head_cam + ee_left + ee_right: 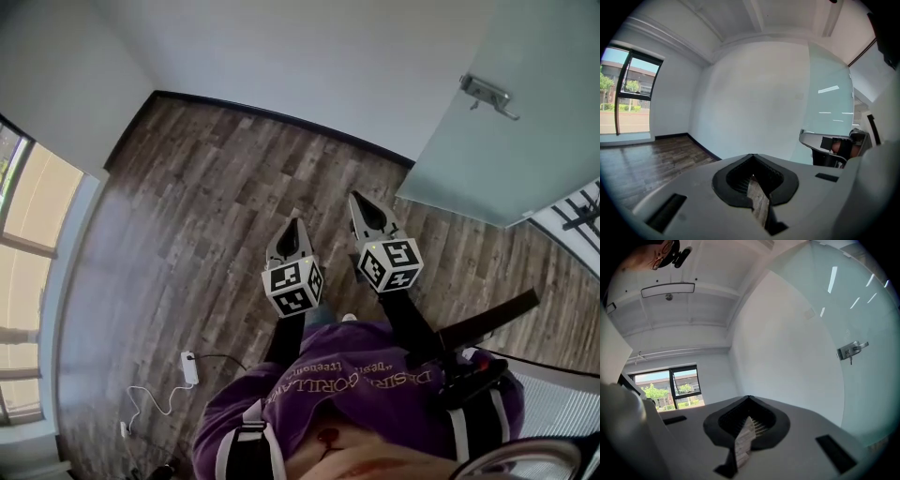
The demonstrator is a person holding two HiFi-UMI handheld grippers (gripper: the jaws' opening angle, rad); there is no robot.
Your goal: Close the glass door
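Low centre in the head view, nearest me, my left gripper (pixel 294 225) and right gripper (pixel 357 199) both have jaws pressed together on nothing. Farther off at upper right, the frosted pale glass door (pixel 511 141) with its metal lever handle (pixel 487 94) stands well apart from both. I'd say the closing isn't begun: reach and push are all left.

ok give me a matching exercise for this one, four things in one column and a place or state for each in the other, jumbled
Things:
1. frosted glass door
2. silver metal door handle
3. white power strip
4. left tongs

Places or states:
a. lying on the dark wood plank floor
b. shut, nothing held
c. standing at the head view's upper right
d. fixed on the glass panel

Pairs: 1-c, 2-d, 3-a, 4-b
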